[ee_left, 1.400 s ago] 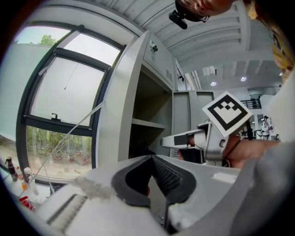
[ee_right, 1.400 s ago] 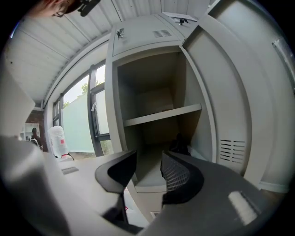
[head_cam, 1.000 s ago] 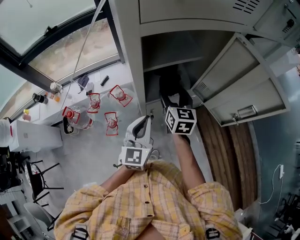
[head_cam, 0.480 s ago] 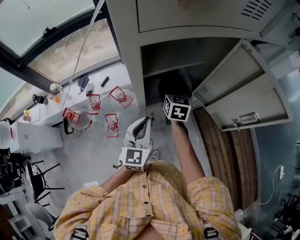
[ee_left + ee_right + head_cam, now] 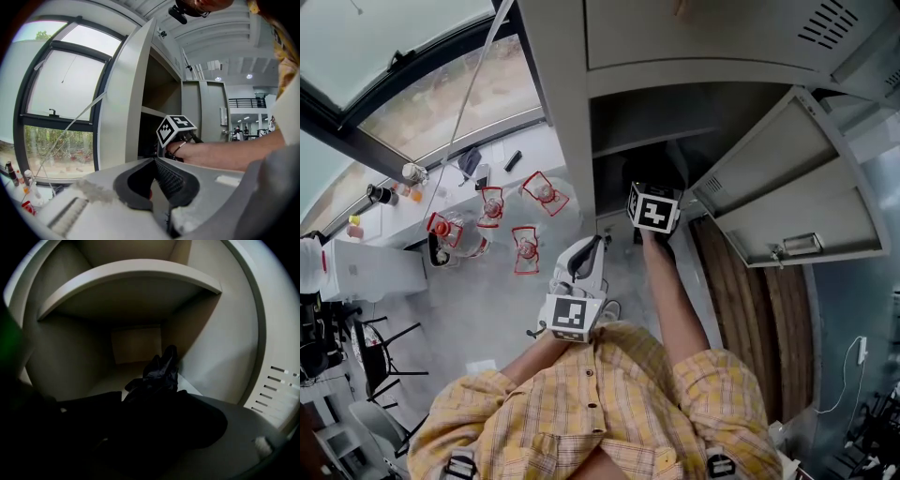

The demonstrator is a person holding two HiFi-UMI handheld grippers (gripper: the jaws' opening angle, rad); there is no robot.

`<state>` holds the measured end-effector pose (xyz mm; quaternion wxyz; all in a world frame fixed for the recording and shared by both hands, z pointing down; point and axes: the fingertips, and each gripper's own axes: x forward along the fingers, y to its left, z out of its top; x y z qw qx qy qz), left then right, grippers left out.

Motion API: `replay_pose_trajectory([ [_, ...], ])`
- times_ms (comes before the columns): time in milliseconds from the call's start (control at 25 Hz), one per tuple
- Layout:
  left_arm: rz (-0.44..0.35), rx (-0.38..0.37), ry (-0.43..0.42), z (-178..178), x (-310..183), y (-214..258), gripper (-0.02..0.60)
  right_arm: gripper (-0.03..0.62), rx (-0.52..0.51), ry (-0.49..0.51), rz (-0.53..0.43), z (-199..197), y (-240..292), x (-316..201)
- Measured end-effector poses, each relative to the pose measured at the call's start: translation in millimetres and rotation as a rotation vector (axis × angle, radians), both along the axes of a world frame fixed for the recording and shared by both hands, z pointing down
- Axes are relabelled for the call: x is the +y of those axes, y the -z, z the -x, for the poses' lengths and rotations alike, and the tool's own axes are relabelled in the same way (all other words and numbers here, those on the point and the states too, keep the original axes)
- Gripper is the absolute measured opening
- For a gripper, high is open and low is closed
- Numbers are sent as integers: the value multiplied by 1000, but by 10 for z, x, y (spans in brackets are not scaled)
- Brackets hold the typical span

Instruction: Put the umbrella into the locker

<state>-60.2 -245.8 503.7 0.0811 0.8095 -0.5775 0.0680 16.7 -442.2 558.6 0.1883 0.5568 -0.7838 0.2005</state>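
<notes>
**A:** Down on the locker (image 5: 225, 343) floor, the umbrella (image 5: 160, 371) is lying far-to-near, its near end sitting between the right gripper (image 5: 152, 401) jaws.

**B:** Those have just been opening wide and, I'm judging, pressing nothing. The left gripper (image 5: 154, 164) is hovering outside, jaws together.

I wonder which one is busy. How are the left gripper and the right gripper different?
The left gripper is outside the locker; the right gripper reaches inside it. The left gripper's jaws are together; the right gripper's jaws have just been opening, with the black umbrella lying between them. Both carry a cube with square markers.
</notes>
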Motion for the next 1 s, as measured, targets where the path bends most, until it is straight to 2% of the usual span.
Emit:
replay_pose_trajectory([
  [320,-12,-13,22,44,2,11,0,309,78,-22,12,-66,-157,-28],
  [520,0,24,53,57,22,29,0,255,108,-15,-29,-22,-88,-52],
  [640,-15,-14,33,56,28,10,0,232,93,-18,-19,-50,-99,-38],
  [800,-15,-13,31,60,61,20,0,217,85,-19,-26,-80,-120,-8],
  [1000,-14,-10,28,74,116,26,0,213,-12,-26,-11,-93,-38,68],
])
